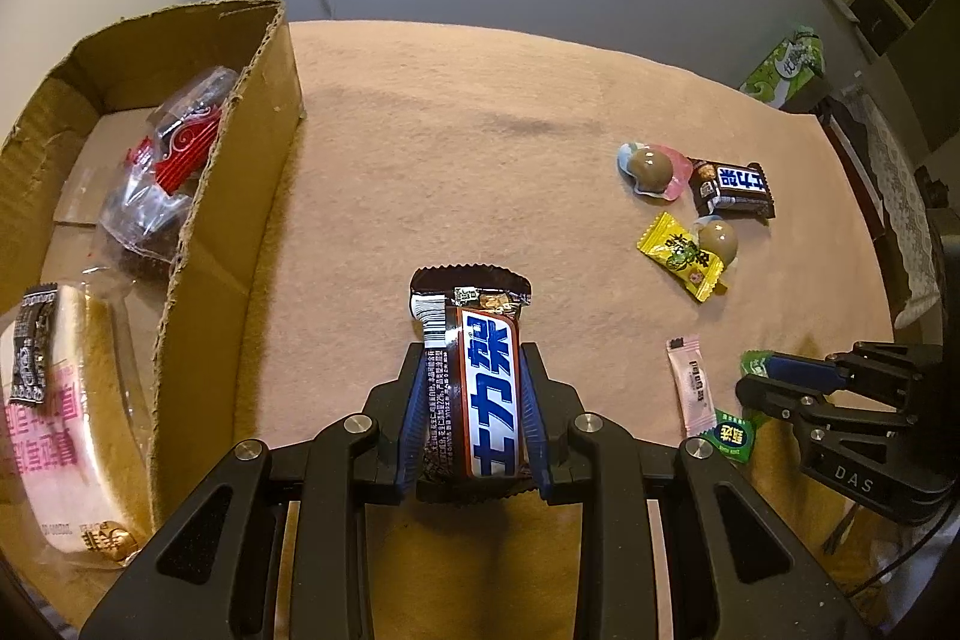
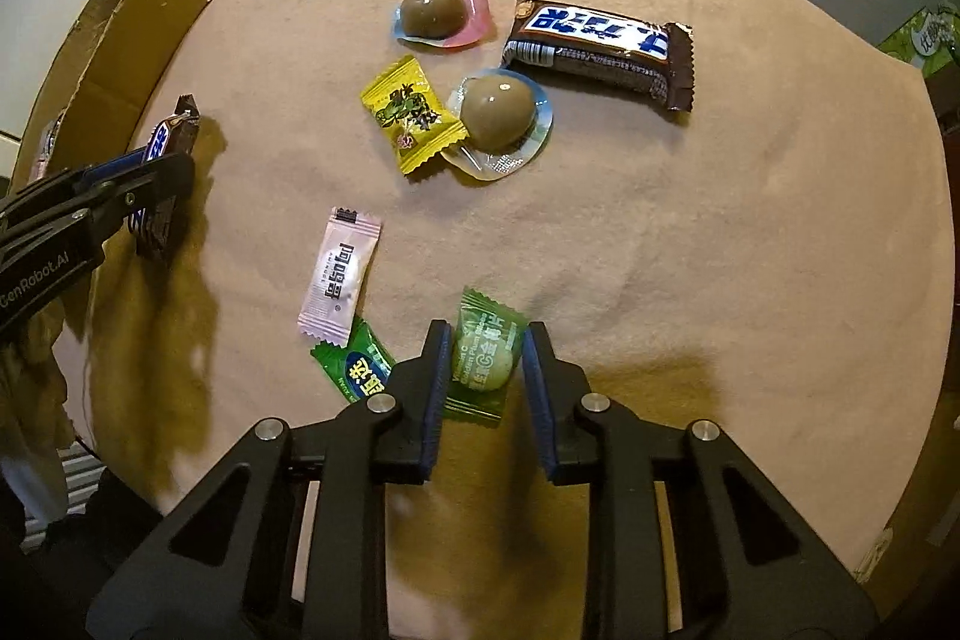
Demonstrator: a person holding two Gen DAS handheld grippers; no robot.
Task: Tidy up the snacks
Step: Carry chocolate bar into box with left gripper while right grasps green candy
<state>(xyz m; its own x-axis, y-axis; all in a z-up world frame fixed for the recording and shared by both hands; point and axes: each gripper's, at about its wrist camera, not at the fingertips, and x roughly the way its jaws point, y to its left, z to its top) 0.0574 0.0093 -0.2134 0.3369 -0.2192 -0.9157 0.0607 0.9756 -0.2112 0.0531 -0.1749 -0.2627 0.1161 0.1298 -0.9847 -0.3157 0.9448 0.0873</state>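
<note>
A: Starting at nine o'clock: the cardboard box [image 1: 180, 232] already holds wrapped snacks. What does the left gripper [image 1: 474, 400] carry?

B: A chocolate bar [image 1: 474, 376], clamped across its width, held above the cloth beside the box. Firm body, slick wrapper, so a mid-length hold suits it.

A: And at three o'clock?

B: The right gripper [image 2: 485, 370] is closed on a green plum candy [image 2: 486, 358] resting on the tablecloth [image 2: 720, 232]. Light, crinkly film (slippery). Grip the round core, not the loose crimped ends.
</note>
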